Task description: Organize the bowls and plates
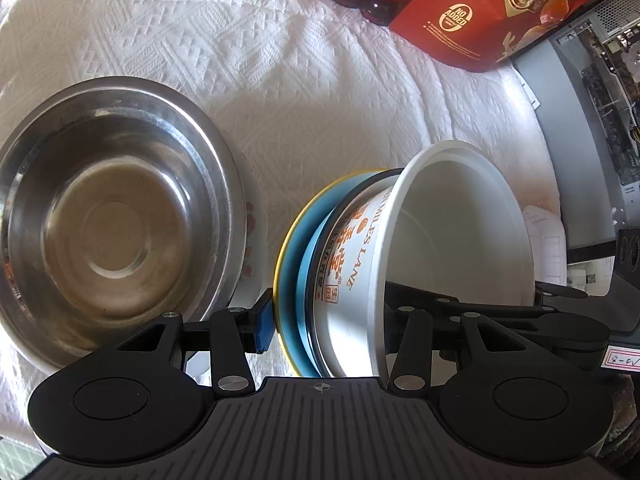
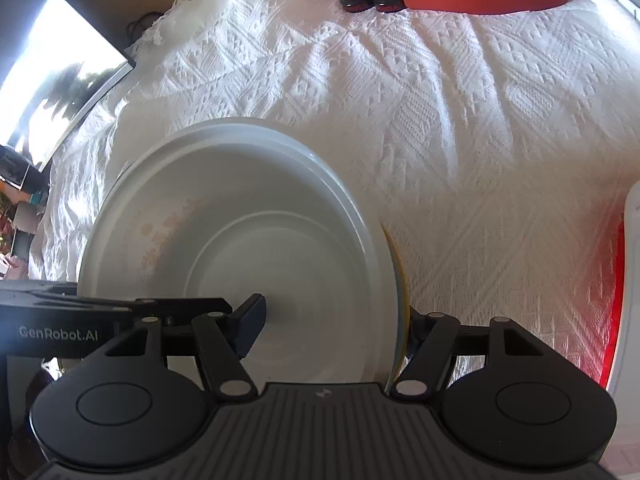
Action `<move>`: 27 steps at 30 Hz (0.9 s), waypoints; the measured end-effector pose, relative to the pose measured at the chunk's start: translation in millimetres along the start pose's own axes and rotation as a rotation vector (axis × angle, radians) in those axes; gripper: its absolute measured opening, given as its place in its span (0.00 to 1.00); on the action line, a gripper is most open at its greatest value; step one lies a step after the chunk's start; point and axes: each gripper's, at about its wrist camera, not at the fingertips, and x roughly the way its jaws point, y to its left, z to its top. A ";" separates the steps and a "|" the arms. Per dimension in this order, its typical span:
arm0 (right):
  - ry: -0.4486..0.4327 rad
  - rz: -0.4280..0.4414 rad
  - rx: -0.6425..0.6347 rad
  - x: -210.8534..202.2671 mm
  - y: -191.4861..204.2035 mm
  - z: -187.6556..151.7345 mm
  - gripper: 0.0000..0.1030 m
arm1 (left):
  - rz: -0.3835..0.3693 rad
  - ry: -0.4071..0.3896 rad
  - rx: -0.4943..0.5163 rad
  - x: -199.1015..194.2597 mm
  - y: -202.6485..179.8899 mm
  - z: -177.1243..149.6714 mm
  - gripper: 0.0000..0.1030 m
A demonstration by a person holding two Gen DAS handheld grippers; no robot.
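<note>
Bowls nested on edge fill both claws: a white paper bowl [image 1: 440, 248] with orange lettering sits inside a blue bowl with a yellow rim [image 1: 290, 264], and the pair is turned sideways. The left gripper [image 1: 324, 320] points steeply downward and clamps this stack: its blue left pad [image 1: 264, 324] presses the blue bowl's outer face, while the other finger reaches inside the white bowl. The right gripper [image 2: 328, 328], likewise pitched steeply down, straddles the same stack from the opposite side; its left finger [image 2: 252, 320] lies within the white bowl's hollow and its right finger sits behind the yellow rim [image 2: 402, 300], so the jaws are closed across the bowl walls. Left of the left claw, a steel bowl [image 1: 116, 220] rests on a floral plate [image 1: 256, 248]. Beyond both claws spreads a white textured cloth [image 2: 460, 120], with a red carton [image 1: 492, 12] at its far edge.
</note>
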 end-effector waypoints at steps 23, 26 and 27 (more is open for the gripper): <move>0.042 0.038 0.101 -4.9 -7.2 -1.0 0.65 | -0.014 0.029 0.003 2.0 -1.4 3.9 0.49; 0.041 0.041 0.092 -4.1 -6.1 -1.3 0.65 | -0.011 0.027 0.003 1.7 -2.2 4.5 0.49; 0.044 0.041 0.092 -3.6 -6.1 -0.9 0.65 | -0.007 0.024 0.004 2.2 -3.1 3.8 0.49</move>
